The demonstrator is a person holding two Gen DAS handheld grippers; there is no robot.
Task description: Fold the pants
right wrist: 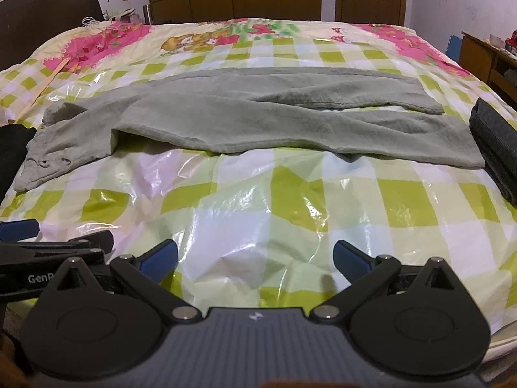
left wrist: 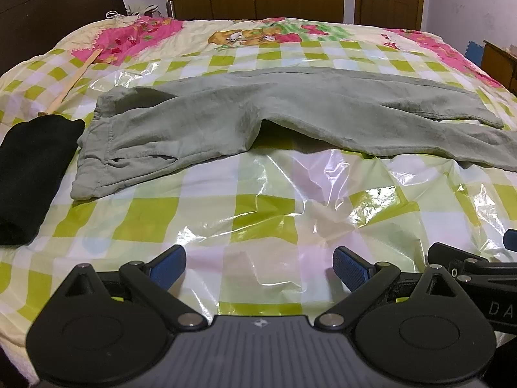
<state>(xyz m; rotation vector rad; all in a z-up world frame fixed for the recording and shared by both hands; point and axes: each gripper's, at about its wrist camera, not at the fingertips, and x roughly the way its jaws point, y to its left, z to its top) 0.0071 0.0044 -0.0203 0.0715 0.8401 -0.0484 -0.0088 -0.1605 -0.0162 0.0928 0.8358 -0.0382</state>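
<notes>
Grey-green pants [left wrist: 226, 113] lie spread across the bed, waistband at the left, both legs running to the right; they also show in the right wrist view [right wrist: 258, 116]. The near leg lies partly over the far one. My left gripper [left wrist: 260, 266] is open and empty, low over the plastic-covered quilt well in front of the pants. My right gripper [right wrist: 255, 260] is open and empty, beside the left one, at the same distance from the pants. Each gripper shows at the edge of the other's view.
A folded black garment [left wrist: 29, 174] lies left of the waistband. A folded dark grey garment [right wrist: 496, 148] lies right of the leg hems. A clear plastic sheet [right wrist: 245, 200] covers the checked quilt. A wooden stick [left wrist: 76, 77] lies far left. A headboard, wardrobe and side cabinet surround the bed.
</notes>
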